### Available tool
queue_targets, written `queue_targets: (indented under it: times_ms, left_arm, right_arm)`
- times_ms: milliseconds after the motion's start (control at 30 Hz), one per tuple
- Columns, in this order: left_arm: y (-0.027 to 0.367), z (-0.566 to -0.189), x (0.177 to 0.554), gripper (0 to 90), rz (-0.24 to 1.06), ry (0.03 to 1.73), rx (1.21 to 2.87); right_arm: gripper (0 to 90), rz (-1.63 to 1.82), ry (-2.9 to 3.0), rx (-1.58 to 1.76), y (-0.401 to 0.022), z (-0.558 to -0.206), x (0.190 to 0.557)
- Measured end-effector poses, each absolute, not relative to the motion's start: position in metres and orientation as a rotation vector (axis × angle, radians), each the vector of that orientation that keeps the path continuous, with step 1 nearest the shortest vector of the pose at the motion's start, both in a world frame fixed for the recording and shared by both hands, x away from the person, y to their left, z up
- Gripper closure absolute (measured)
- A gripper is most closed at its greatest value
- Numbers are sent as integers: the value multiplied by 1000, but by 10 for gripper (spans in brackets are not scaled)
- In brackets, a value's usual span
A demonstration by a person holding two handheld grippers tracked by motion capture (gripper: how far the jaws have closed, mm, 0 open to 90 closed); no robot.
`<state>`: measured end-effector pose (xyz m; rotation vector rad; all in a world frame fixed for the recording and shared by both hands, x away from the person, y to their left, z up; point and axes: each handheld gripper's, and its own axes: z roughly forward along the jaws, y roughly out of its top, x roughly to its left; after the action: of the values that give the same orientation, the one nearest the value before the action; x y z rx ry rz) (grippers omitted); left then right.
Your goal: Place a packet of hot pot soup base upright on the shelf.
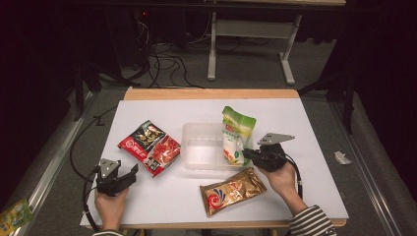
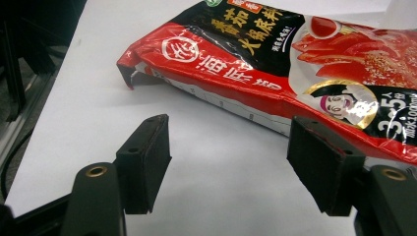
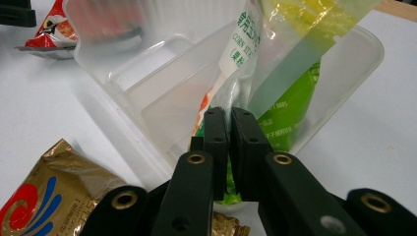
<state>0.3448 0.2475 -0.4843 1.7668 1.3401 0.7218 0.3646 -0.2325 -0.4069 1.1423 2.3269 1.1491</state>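
Right gripper: right of centre in the high view, held in the person's right hand; jaws clamped on the lower edge of the green-and-white plastic pouch. In the right gripper view the two black pads stand almost together with the pouch film pinched between them.
Green-and-white plastic pouch: centre of the high view, tilted, leaning across the right rim of the clear rectangular plastic container; its top points to the upper part of the frame, its lower end sits at the gripper.
Clear rectangular plastic container: centre of the white table, open side up; in the right gripper view its translucent wall spans the upper half.
Left gripper: lower left of the high view, held in the left hand; jaws spread wide, nothing between them. In the left gripper view the pads hover just short of the red-and-black foil packet.
Red-and-black foil packet: lying flat, left of the container in the high view.
Gold foil packet: flat, lower centre, below the container, near the right hand.
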Motion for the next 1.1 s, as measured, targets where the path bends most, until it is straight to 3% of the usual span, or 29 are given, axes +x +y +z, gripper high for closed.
queue_targets:
  times_ms: [667, 1100]
  left_arm:
    - [248, -484, 344, 333, 726, 1339, 1749]
    - [248, -484, 344, 332, 722, 1343, 1757]
  right_arm:
    - [884, 1114, 2332, 1128, -230, -420, 358]
    - [833, 1182, 2272, 1140, -236, -420, 352]
